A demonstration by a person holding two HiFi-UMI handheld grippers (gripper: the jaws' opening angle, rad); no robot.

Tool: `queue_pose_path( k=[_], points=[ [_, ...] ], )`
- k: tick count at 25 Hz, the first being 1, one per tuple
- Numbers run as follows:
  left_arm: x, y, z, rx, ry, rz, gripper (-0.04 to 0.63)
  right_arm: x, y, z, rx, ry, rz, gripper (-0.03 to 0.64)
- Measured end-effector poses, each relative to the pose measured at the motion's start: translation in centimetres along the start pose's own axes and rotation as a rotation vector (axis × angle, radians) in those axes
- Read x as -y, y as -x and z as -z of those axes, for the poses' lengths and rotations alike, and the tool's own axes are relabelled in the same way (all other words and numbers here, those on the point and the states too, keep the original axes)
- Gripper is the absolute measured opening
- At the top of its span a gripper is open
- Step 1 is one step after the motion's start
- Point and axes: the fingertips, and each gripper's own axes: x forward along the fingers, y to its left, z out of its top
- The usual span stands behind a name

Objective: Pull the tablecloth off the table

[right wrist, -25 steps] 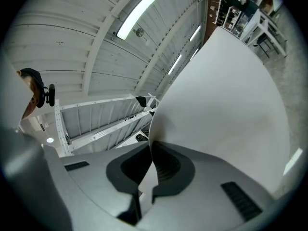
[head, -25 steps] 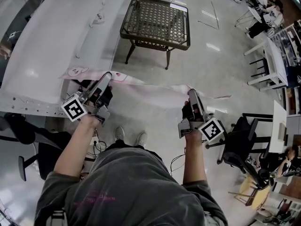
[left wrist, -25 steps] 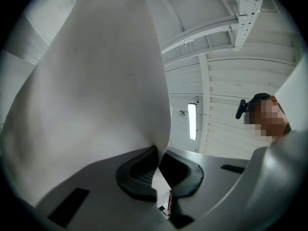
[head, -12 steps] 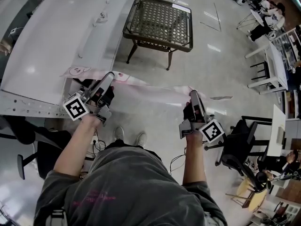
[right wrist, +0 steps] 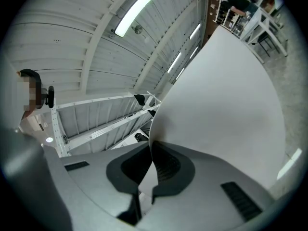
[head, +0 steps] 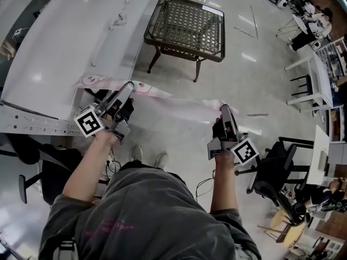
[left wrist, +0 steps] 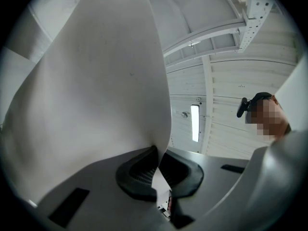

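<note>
Currently, the left gripper and right gripper each have their jaws clenched on the tablecloth. In each gripper view the sheet passes straight between the dark pads and rises as a broad white sail. In the head view the tablecloth spans from one gripper to the other as a narrow, pink-edged band over the floor. Short tails run past each gripper. Change over the last second is minimal: both grips are unchanged, the spacing between the grippers is the same, and the sheet has kept its shape in both gripper views. Only the framing of the head view has drifted slightly, so that the wicker counter sits a little further right. Its top is bare, and the tablecloth hangs well apart from it, nearer the person. Judged against the task, the tablecloth already lies off the wicker counter. The white counter lies to the left, with one tablecloth tail beside its near edge. No container can be made out in any view, so no contents are reported.
</note>
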Motion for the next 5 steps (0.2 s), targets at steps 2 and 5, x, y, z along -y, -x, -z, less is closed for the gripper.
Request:
queue_pose_path(
  k=[2,5],
  points=[
    [-0.1,-0.09,-0.12,-0.002,-0.025,0.001,0.002,0.14,-0.15,-0.09,-0.002,0.001,-0.003,0.005],
    [-0.06,-0.34,-0.21,0.004,-0.036,0.012,0.002,0.28,-0.39,-0.26,-0.002,0.002,-0.009,0.005]
  ],
)
